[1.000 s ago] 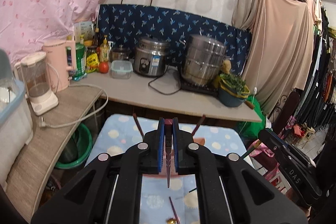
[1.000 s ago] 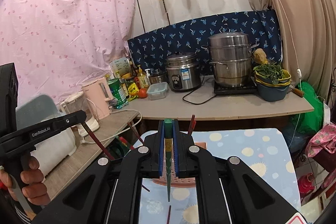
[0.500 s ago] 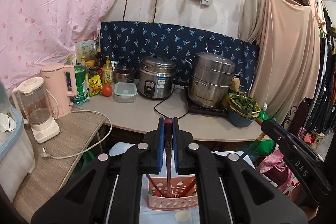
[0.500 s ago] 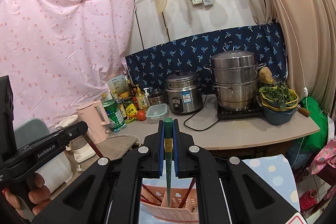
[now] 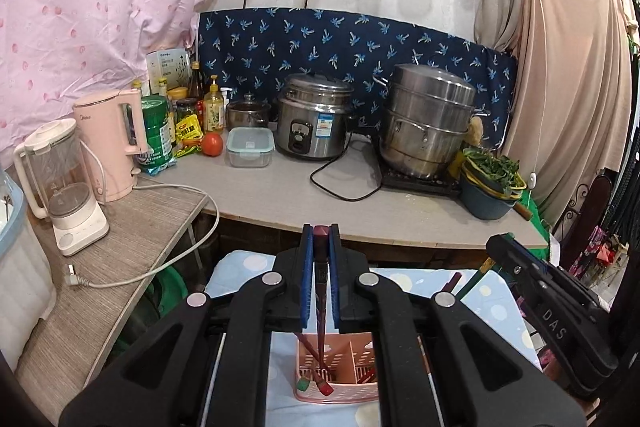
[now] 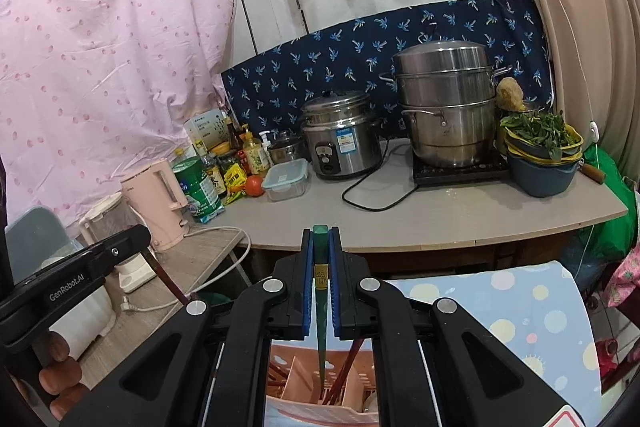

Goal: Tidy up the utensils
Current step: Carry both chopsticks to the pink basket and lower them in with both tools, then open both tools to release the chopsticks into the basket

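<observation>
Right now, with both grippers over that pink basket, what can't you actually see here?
- Pink basket, left wrist view: its sides are hidden behind the left gripper.
- Green chopstick, right wrist view: tip disappears inside the basket.
- Basket's lower half, right wrist view: cut off by the frame edge.
- Bottle labels: too small to read.

Red chopstick (image 5: 320, 291) — over pink caddy (image 5: 340, 383)
</observation>
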`<state>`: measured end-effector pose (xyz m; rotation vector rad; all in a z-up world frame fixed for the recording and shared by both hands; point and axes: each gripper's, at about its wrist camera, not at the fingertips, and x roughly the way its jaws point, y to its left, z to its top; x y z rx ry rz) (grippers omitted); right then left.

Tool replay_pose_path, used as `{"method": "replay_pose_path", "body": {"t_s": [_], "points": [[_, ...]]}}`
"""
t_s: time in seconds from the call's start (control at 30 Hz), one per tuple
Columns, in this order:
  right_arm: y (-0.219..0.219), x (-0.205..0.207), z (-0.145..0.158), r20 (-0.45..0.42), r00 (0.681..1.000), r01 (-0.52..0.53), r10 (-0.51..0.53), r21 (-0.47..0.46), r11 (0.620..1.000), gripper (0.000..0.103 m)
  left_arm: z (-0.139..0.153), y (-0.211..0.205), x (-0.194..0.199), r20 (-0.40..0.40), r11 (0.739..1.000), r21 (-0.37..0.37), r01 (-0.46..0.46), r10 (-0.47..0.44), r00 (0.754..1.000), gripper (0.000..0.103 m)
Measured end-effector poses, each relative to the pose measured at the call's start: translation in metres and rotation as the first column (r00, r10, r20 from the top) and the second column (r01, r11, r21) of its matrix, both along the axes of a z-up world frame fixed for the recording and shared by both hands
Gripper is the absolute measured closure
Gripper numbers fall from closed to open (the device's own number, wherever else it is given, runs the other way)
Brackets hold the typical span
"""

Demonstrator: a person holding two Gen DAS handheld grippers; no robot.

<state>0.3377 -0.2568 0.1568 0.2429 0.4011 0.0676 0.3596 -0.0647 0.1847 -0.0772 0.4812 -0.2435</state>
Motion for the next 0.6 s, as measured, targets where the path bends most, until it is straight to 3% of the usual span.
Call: {"method": "replay_pose_path", "body": {"t_s": [0.3,0.37,0.4,0.47,0.53,0.6], "points": [[0.006,0.005,-0.022,-0.057,0.998,-0.028,0.027,-0.020,0.999,0.095,-0.016,-0.006,0.002,-0.022,1.000,0.018,0.002,-0.001,1.000,0.096],[0.005,0.003,-0.024,-0.057,0.998,-0.032,0.031,-0.015,0.999,0.091,-0.017,-0.006,0.001,-0.022,1.000,0.016,0.001,-0.001,1.000,0.095],[0.005,0.002,-0.024,-0.060,0.998,-0.030,0.029,-0.019,0.999,0.088,-0.017,-0.006,0.001,-0.021,1.000,0.016,-0.001,0.001,1.000,0.093],[0.006,-0.002,-0.023,-0.057,0.998,-0.031,0.029,-0.023,0.999,0.079,-0.017,-0.005,-0.001,-0.019,1.000,0.015,-0.010,0.010,1.000,0.078],[0.006,-0.008,-0.022,-0.048,0.998,-0.031,0.029,-0.025,0.999,0.069,-0.016,-0.003,-0.007,-0.007,1.000,0.005,-0.024,0.024,1.000,0.057],[0.007,-0.016,-0.019,-0.035,0.999,-0.025,0.024,-0.035,0.999,0.066,-0.014,0.000,-0.012,0.006,1.000,0.004,-0.030,0.030,1.000,0.054]]}}
